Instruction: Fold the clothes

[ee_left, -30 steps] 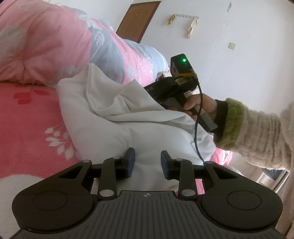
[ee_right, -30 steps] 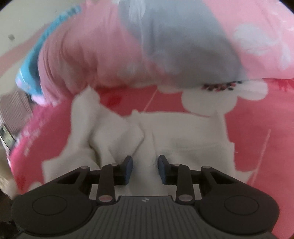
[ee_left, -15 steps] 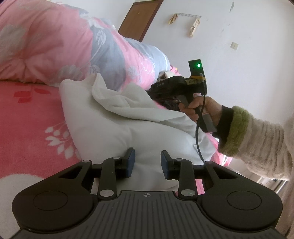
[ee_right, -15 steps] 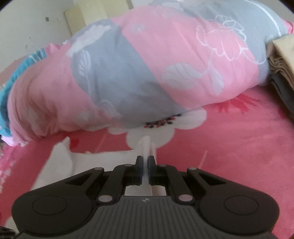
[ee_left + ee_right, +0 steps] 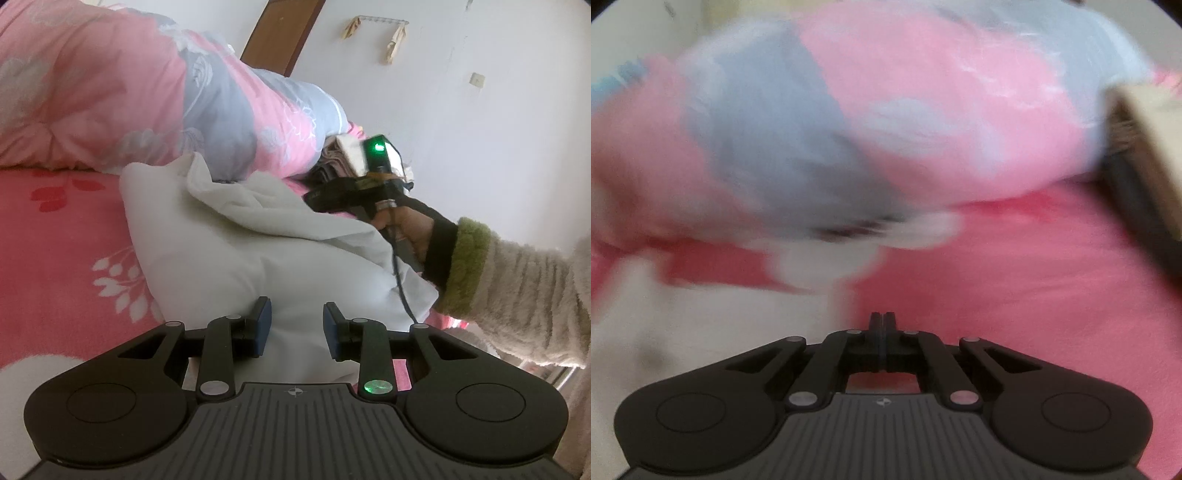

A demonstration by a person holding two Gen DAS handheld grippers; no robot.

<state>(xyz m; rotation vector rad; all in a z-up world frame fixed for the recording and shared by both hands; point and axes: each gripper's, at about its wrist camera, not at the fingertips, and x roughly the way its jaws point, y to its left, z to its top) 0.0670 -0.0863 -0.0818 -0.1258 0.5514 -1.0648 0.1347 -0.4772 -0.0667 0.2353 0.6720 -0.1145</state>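
Our left gripper (image 5: 297, 326) hangs released, jaws parted over the crumpled white cloth garment (image 5: 236, 254), which lies on the pink flowered bed sheet (image 5: 55, 251) before the rolled pink-and-grey quilt (image 5: 147, 110). Our right gripper (image 5: 882, 320) is clenched with nothing visible between its fingers, above blurred pink sheet.
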